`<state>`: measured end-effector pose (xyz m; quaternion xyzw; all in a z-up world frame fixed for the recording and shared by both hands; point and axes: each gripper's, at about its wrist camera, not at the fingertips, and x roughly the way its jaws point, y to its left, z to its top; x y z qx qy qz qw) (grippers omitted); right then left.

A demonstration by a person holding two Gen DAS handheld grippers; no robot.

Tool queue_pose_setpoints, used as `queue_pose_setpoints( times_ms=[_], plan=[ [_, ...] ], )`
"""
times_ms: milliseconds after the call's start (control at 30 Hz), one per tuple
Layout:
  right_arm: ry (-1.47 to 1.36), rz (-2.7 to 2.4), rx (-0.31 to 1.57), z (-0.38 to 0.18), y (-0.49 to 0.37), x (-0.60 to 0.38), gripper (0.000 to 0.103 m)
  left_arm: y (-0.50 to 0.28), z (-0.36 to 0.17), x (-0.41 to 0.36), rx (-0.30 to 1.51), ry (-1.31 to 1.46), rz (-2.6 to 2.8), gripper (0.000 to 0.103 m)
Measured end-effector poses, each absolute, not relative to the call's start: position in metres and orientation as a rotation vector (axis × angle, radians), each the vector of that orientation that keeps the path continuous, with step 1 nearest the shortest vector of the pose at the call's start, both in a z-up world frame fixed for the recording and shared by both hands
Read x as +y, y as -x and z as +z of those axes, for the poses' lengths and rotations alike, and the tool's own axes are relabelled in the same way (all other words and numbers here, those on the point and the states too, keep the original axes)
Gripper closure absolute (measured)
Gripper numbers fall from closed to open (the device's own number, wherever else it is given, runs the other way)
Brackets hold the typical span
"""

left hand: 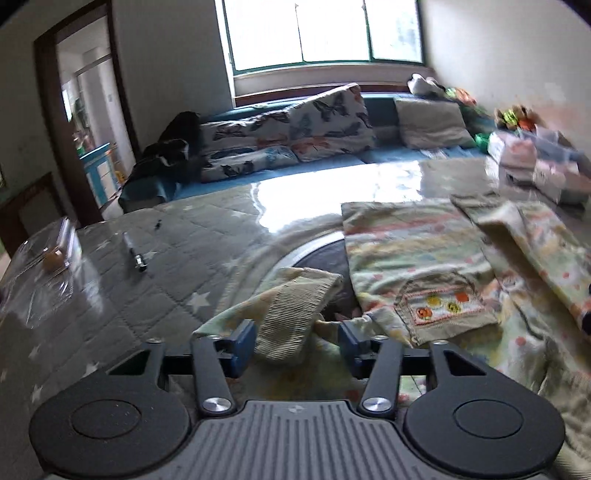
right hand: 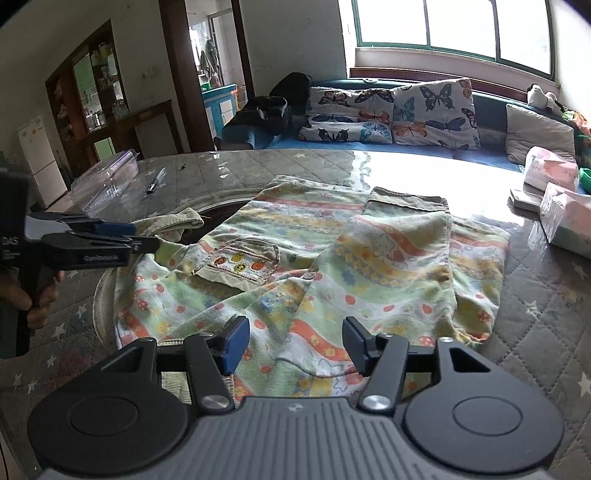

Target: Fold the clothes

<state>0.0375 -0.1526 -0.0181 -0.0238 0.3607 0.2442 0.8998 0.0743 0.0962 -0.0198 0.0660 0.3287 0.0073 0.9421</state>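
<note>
Two grippers over one garment [right hand: 314, 266], a pale green child's top with stripes, dots and a patch pocket [right hand: 240, 264], spread half folded on a quilted, star-printed table cover [right hand: 546, 295] under clear plastic.

Left gripper [left hand: 297, 341]: jaws wide apart, blue pads [left hand: 243, 345] either side of a ribbed cuff [left hand: 291, 314] at the garment's left edge, nothing clamped. Seen side-on from the right wrist view [right hand: 122, 240], low beside that cuff [right hand: 184, 218], with a hand [right hand: 26, 295] on its grip.

Right gripper [right hand: 291, 343]: jaws likewise wide apart, hovering over the near hem of the garment, fabric between the pads [right hand: 234, 345] but not pinched. Whether touching the cloth, hard to tell.

On the garment's right half, one sleeve [right hand: 402, 236] folded inward across the body, cuff pointing away toward the window. Pocket near the middle, flap slightly lifted.

Elsewhere on the table: a pen [right hand: 155, 181] and a clear plastic box [right hand: 107, 177] on the far left, well apart from the garment; pink and white packages [right hand: 554, 192] on the far right. Behind the table, a blue sofa [right hand: 491, 114] with butterfly cushions [right hand: 432, 110] under a bright window [right hand: 454, 29].
</note>
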Motion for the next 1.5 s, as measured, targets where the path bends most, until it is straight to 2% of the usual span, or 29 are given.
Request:
queue_pose_setpoints(
  times_ms=[100, 167, 333, 400, 700, 767, 800, 833, 933, 1300, 1400, 1500],
  plan=[
    [0.046, 0.502, 0.746, -0.018, -0.038, -0.154, 0.046, -0.081, -0.027, 0.098, 0.693, -0.13, -0.008, 0.081],
    [0.044, 0.498, 0.748, -0.018, -0.039, -0.155, 0.046, -0.082, -0.027, 0.102, 0.694, -0.11, -0.018, 0.085],
    [0.042, 0.498, 0.755, -0.021, -0.039, -0.156, 0.046, -0.081, -0.022, 0.113, 0.685, -0.083, -0.028, 0.087],
    [0.04, 0.502, 0.757, -0.021, -0.04, -0.156, 0.046, -0.08, -0.022, 0.116, 0.687, -0.076, -0.032, 0.084],
    [0.044, 0.5, 0.764, -0.024, -0.043, -0.154, 0.046, -0.073, -0.024, 0.124, 0.691, -0.085, -0.047, 0.084],
    [0.05, 0.496, 0.763, -0.024, -0.044, -0.154, 0.046, -0.074, -0.026, 0.128, 0.694, -0.078, -0.036, 0.088],
    [0.054, 0.493, 0.759, -0.023, -0.045, -0.154, 0.046, -0.074, -0.026, 0.129, 0.694, -0.077, -0.03, 0.094],
    [0.059, 0.488, 0.751, -0.021, -0.048, -0.154, 0.046, -0.074, -0.027, 0.131, 0.692, -0.075, -0.022, 0.097],
    [0.071, 0.471, 0.725, -0.014, -0.057, -0.155, 0.046, -0.072, -0.025, 0.137, 0.683, -0.056, 0.013, 0.1],
    [0.13, 0.395, 0.702, -0.008, -0.154, -0.138, 0.048, -0.061, -0.017, 0.179, 0.663, 0.048, 0.194, 0.101],
    [0.143, 0.381, 0.723, -0.021, -0.181, -0.128, 0.055, -0.058, -0.018, 0.192, 0.668, 0.075, 0.242, 0.101],
    [0.16, 0.364, 0.747, -0.035, -0.203, -0.12, 0.056, -0.057, -0.021, 0.206, 0.682, 0.106, 0.282, 0.101]
  ],
)
